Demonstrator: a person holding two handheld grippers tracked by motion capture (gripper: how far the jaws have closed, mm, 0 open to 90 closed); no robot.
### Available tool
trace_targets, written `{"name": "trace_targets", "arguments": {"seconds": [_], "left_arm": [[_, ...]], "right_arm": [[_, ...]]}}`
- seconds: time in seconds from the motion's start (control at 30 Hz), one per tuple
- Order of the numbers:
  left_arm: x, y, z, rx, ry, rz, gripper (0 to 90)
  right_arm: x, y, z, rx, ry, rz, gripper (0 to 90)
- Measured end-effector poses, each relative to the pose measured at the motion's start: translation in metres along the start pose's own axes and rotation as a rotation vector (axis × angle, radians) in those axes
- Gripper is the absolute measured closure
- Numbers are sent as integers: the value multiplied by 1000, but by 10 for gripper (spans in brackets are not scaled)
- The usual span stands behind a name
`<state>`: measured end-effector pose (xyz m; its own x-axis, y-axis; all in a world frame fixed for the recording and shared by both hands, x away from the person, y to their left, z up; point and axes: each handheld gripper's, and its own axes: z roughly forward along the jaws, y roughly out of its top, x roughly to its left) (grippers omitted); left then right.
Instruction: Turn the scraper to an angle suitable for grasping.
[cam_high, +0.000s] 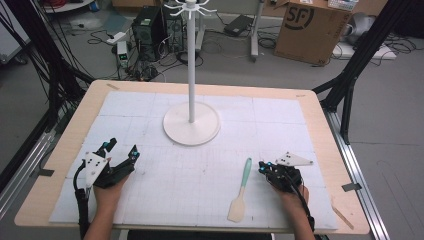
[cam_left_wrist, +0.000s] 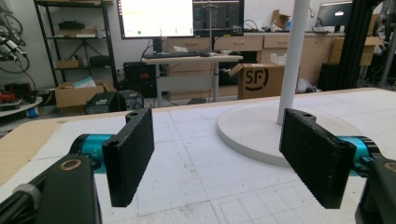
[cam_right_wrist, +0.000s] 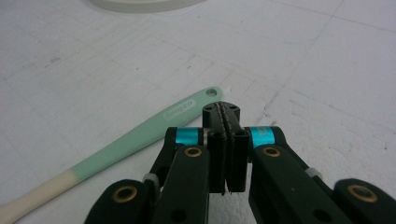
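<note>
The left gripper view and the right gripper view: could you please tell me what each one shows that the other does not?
The left gripper view alone has the left gripper with jaws wide apart and nothing between them, the stand's white pole, monitors and an SF carton behind the table. The right gripper view alone has the right gripper, jaws pressed together and holding nothing, beside a mint-handled spatula lying flat. Both share the white mat and the stand's round base.

Right hand-held gripper (cam_right_wrist: 226, 140) closed empty, green-handled spatula (cam_right_wrist: 140, 135) just beside

"SF" logo on cardboard box (cam_high: 310, 25); spatula (cam_right_wrist: 140, 135) handle lettering illegible.
</note>
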<state>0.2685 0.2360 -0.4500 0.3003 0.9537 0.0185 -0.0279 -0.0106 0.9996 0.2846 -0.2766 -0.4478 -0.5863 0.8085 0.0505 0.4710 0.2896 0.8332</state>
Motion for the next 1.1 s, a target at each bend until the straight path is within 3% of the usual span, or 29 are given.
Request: {"name": "trace_targets", "arguments": {"seconds": [0.73, 1.1], "left_arm": [[-1, -1, 1, 19, -26, -7, 266], [-1, -1, 1, 21, -27, -9, 267]], "right_arm": [[5, 15, 26, 118, 25, -38, 897], [12, 22, 36, 125, 40, -59, 898]]}}
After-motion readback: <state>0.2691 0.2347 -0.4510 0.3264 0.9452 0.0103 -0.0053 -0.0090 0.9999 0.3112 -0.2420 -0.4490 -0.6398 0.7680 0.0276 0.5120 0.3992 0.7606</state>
